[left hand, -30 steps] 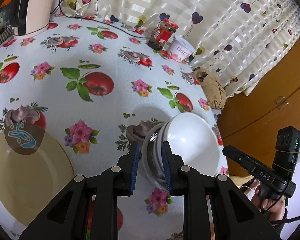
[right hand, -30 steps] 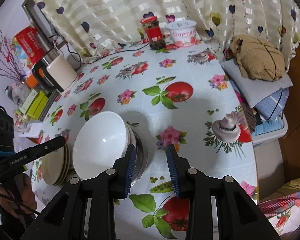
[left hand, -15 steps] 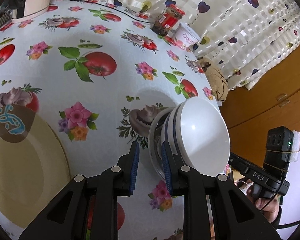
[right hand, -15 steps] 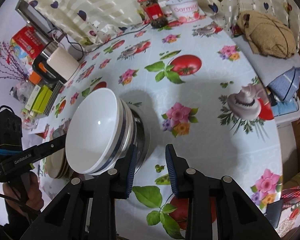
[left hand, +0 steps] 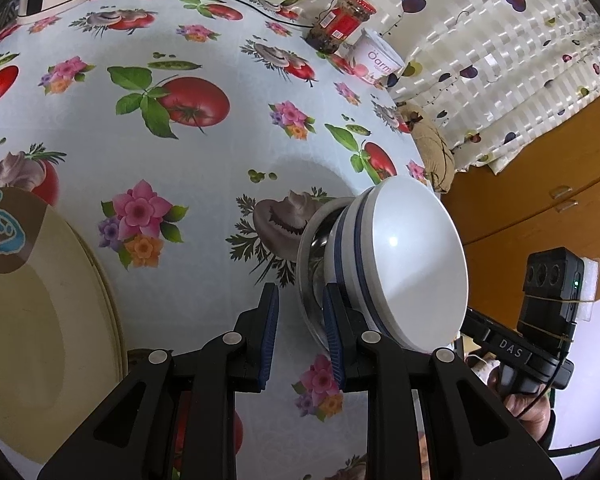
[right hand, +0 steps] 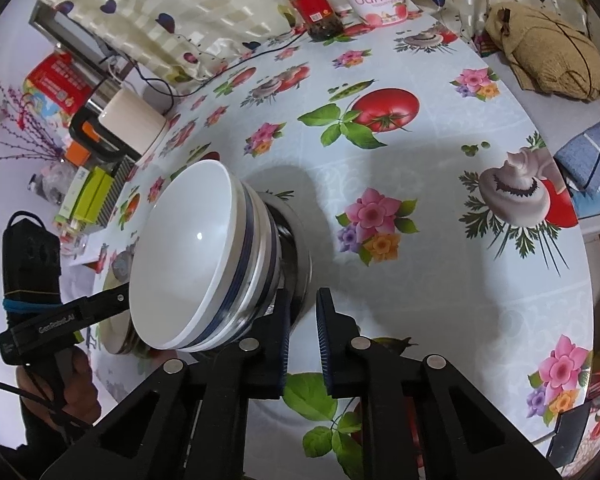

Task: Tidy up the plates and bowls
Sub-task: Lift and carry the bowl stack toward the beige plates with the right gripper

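From your left wrist camera, your left gripper (left hand: 298, 324) clamps the steel bowl's (left hand: 311, 276) rim, the nested white blue-striped bowls (left hand: 404, 264) inside it, lifted above the tablecloth (left hand: 203, 184); a cream plate (left hand: 39, 320) lies left. From your right wrist camera, your right gripper (right hand: 302, 338) pinches the steel bowl's (right hand: 295, 256) rim too, the white blue-striped bowls (right hand: 187, 256) tilted leftward.
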{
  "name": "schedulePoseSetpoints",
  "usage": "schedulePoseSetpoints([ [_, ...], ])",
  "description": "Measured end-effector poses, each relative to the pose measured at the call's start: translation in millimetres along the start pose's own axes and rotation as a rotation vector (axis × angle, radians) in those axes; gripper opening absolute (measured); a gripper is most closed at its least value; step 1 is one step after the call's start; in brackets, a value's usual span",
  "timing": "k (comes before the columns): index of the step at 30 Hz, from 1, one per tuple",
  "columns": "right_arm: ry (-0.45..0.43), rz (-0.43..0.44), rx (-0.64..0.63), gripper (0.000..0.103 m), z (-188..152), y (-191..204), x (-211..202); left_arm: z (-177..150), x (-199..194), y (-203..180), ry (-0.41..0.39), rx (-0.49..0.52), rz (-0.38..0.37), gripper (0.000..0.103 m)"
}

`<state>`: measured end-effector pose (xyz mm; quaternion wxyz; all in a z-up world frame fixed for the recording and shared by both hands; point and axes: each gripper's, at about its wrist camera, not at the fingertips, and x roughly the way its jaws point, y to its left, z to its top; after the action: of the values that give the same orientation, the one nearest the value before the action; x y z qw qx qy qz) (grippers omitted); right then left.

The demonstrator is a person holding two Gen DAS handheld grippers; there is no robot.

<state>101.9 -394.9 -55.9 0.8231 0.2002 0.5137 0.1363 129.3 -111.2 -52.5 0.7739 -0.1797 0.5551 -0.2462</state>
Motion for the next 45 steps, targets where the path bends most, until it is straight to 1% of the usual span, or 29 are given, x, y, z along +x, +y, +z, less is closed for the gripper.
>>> schedulePoseSetpoints([
  [2, 0.001, 0.005, -0.005, 0.011, 0.2, 0.8, 1.3, -0.5, 1.7, 0.9, 0.006, -0.002, -0.003, 0.024],
  [11, -0.002, 0.017, -0.005, 0.011, 1.6, 0.6, 1.8, -1.8, 7.6, 6.5, 0.021, -0.018, -0.014, 0.023],
  [16, 0.000, 0.033, 0.003, 0.011, 3.0, -2.4, 2.6, -2.6, 11.7, 5.1, 0.034, -0.007, -0.049, 0.012],
  [17, 0.000, 0.038, 0.006, 0.011, 3.2, -3.2, 2.9, -2.7, 11.8, 4.8, 0.034, -0.004, -0.056, 0.012],
  [20, 0.002, 0.060, 0.018, 0.011, 3.6, -7.1, 3.3, -2.1, 12.1, 4.9, 0.035, 0.002, -0.065, 0.012],
  [30, 0.026, 0.178, 0.058, 0.012, 5.5, -21.8, 6.6, 0.7, 14.5, 17.5, 0.051, -0.027, -0.142, 0.012],
  [36, 0.026, 0.196, 0.061, 0.012, 6.4, -23.3, 7.8, 1.6, 14.2, 17.2, 0.050, -0.020, -0.148, 0.012],
  [39, 0.024, 0.203, 0.067, 0.011, 5.8, -23.8, 8.4, 0.5, 13.0, 13.7, 0.045, 0.004, -0.131, 0.012],
  [45, 0.019, 0.197, 0.063, 0.011, 5.2, -21.9, 7.6, -0.3, 11.7, 11.9, 0.039, 0.011, -0.115, 0.012],
])
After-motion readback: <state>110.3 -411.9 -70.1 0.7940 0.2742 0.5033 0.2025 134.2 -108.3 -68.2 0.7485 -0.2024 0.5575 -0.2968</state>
